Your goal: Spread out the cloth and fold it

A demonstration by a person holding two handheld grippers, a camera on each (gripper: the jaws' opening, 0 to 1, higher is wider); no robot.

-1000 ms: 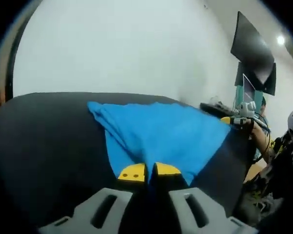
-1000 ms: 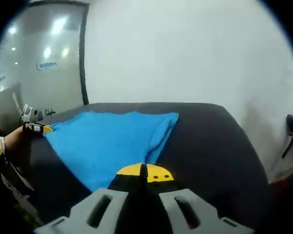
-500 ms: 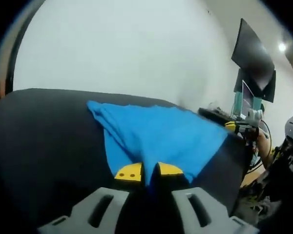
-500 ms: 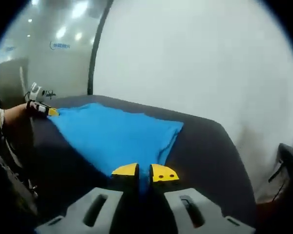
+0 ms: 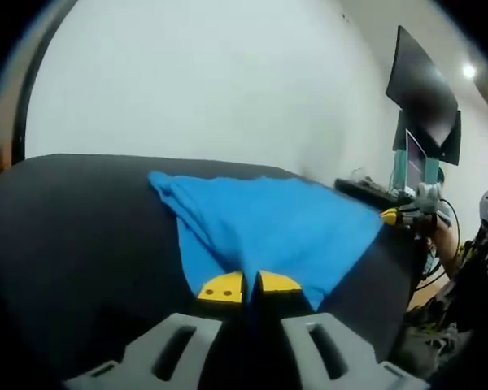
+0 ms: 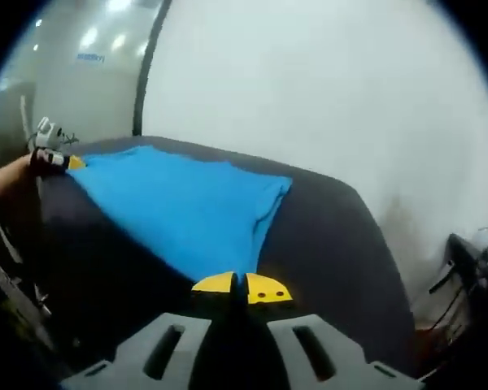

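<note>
The cloth [image 5: 268, 231] is a plain bright blue, no print — in the left gripper view it runs forward from between the jaws, slightly darker along the bunched folds ahead and to the left. It lies on a matte black table [image 5: 73, 236]. The left gripper [image 5: 250, 286] has yellow tips on light grey bodies. In the right gripper view the same blue spreads ahead and left of the right gripper [image 6: 242, 288] — yellow-tipped, grey behind. Beyond the jaws, the wall [image 6: 325, 89] is flat white.

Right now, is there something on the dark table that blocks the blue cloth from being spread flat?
Nothing visible does. Each gripper is shut on a near corner of the blue cloth, and the dark table around it looks bare.
</note>
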